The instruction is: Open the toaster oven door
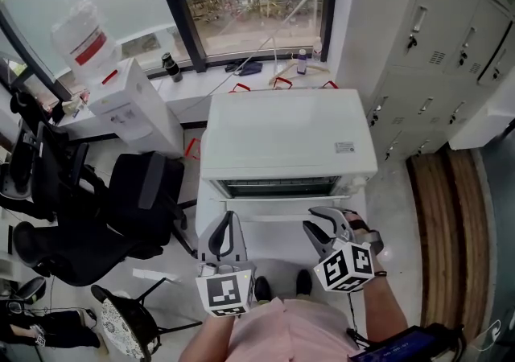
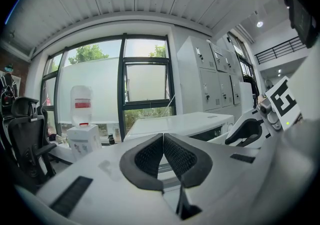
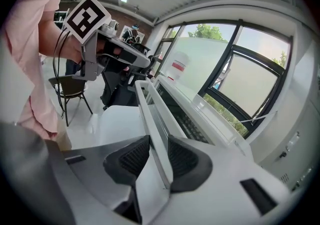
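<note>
A white toaster oven (image 1: 286, 131) stands below me, and its door (image 1: 273, 232) is tilted partly open so that a dark slot with the rack (image 1: 278, 187) shows. My right gripper (image 1: 322, 222) is at the door's right end, shut on the white door handle (image 3: 150, 114), which runs between its dark pads (image 3: 182, 159). My left gripper (image 1: 226, 233) hovers in front of the door's left part, shut and empty, its pads (image 2: 150, 156) touching. In the left gripper view the oven (image 2: 180, 124) lies ahead, with the right gripper (image 2: 245, 131) to the right.
A water dispenser (image 1: 129, 103) with a bottle stands left of the oven. Black office chairs (image 1: 121, 207) and a stool (image 1: 121, 324) crowd the left. Grey lockers (image 1: 434, 55) and a wooden bench (image 1: 442, 215) are on the right. A window sill (image 1: 241, 71) lies behind.
</note>
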A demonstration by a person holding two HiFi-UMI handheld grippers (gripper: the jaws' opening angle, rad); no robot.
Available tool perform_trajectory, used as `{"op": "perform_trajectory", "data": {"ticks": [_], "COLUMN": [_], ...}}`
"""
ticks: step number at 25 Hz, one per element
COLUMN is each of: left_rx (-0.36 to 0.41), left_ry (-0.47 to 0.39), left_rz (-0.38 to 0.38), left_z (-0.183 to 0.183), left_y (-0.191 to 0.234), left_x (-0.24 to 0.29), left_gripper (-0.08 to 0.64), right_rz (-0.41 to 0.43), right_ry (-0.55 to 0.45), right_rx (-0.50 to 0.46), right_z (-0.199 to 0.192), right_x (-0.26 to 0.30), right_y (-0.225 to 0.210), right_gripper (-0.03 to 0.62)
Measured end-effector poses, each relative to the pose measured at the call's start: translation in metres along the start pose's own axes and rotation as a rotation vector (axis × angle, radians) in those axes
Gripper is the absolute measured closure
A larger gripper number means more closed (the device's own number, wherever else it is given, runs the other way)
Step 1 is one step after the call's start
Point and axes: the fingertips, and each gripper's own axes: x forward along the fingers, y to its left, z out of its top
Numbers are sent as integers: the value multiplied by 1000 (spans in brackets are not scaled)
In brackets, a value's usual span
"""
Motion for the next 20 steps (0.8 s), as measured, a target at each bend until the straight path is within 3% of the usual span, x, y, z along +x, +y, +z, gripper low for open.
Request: {"op": "perform_trajectory", "data": {"ticks": [20], "left_rx": [5], "left_ry": [9], "left_rz": [-12], "left_z": [-4], "left_y": [-11], "left_x": [-10], "left_gripper": [546], "right_rz": [57], "right_ry": [22], "right_rx": [-26], "right_z": [-9], "right_x": [-9], "right_y": [28], "right_gripper": [491]}}
